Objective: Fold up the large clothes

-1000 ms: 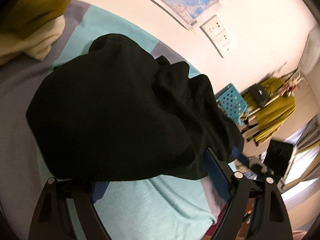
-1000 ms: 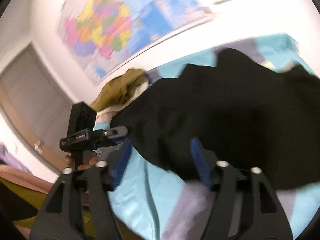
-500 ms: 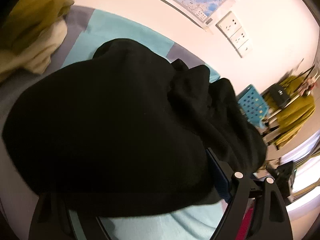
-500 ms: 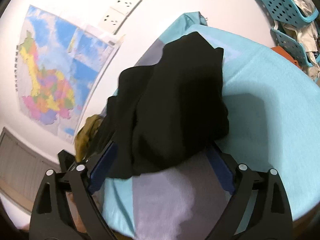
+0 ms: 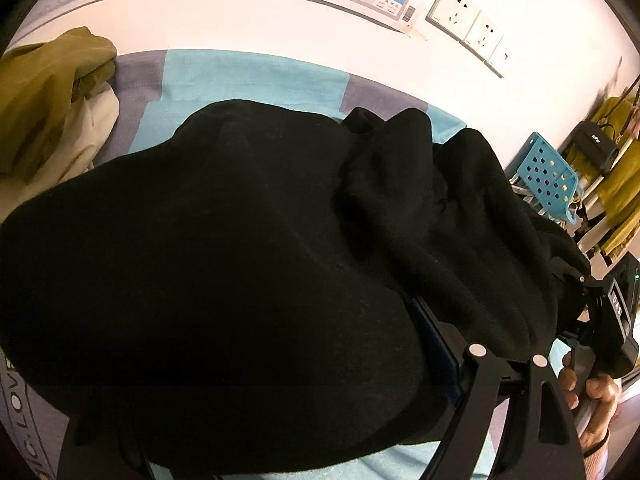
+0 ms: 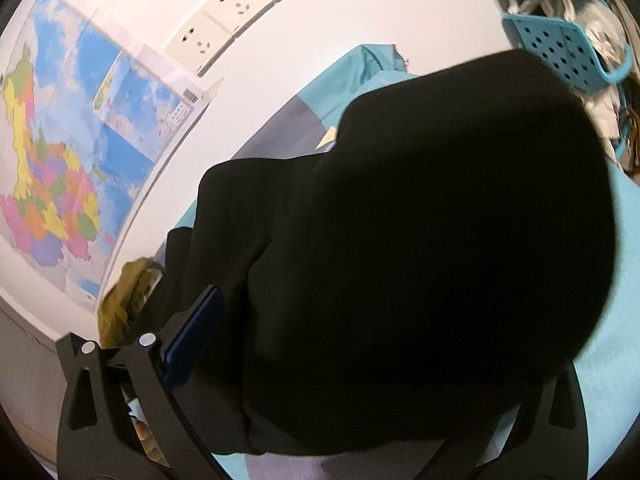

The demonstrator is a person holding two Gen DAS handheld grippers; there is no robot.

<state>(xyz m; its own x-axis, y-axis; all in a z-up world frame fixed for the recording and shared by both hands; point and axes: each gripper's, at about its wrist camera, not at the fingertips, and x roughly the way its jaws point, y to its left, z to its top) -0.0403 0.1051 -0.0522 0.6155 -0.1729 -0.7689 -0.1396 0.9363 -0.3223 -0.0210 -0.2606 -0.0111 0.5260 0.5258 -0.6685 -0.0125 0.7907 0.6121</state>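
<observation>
A large black garment (image 5: 240, 240) lies bunched on a teal and grey bed sheet (image 5: 248, 72) and fills most of both views. My left gripper (image 5: 280, 340) stands wide open at the garment's near edge. Its right blue pad (image 5: 432, 340) shows, but cloth drapes over and hides the left finger. In the right wrist view the black garment (image 6: 440, 200) sits between the jaws of my right gripper (image 6: 332, 320), which are opening and do not press on it. The left pad (image 6: 192, 340) is bare and cloth covers the right finger. A hand (image 5: 596, 396) holds the other gripper's handle at the right edge.
A pile of olive and cream clothes (image 5: 48, 100) lies at the bed's far left, also seen as the olive pile (image 6: 120, 300). A blue perforated basket (image 5: 548, 172) stands beyond the bed's right end. Wall sockets (image 5: 456, 12) and a map (image 6: 60, 140) are on the wall behind.
Both grippers have come in closer, so the black garment now fills each view. The right gripper rolled and its jaws spread wider. Cloth now covers one finger of each gripper.
</observation>
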